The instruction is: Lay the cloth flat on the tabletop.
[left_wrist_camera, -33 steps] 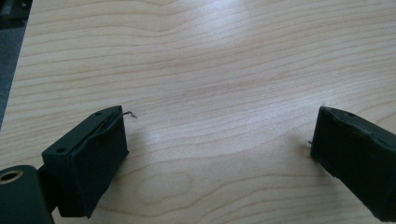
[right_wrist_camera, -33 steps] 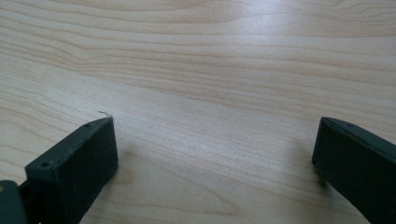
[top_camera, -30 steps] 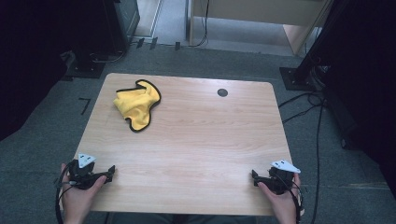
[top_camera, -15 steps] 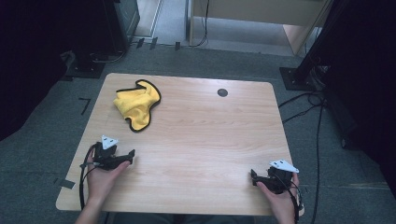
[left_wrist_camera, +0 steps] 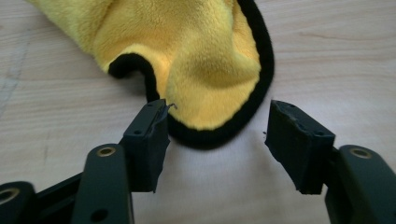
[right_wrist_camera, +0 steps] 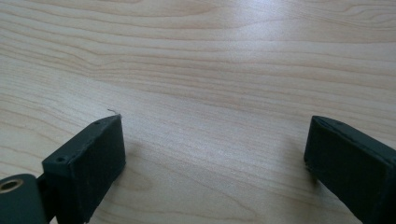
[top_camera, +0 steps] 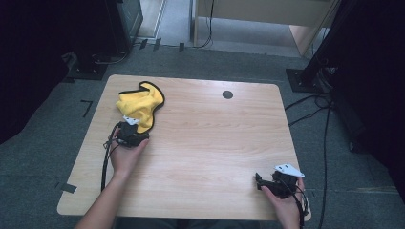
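Our left gripper [top_camera: 136,128] is at the near edge of the yellow cloth [top_camera: 138,104], and its jaws have just been closing. In the left gripper view the rounded, black-trimmed corner of the cloth [left_wrist_camera: 205,84] lies between the two jaws, but the pads do not press on it yet — one pad is just beside the trim, the other stands apart from it. So we hold nothing at this moment.

The cloth lies crumpled near the far left corner of the table [top_camera: 205,143], in a loose heap, flat on the wood and not lifted.

Our right gripper [top_camera: 260,179] rests at the near right edge of the table, well apart from the cloth. Its jaws are spread wide over bare wood, as the right gripper view shows.

We judge that the work is at its very beginning — the reach to the cloth is done, the pinch on its corner is not finished. Lifting, spreading or folding the cloth is all left to do, and the right hand has no part in it so far.
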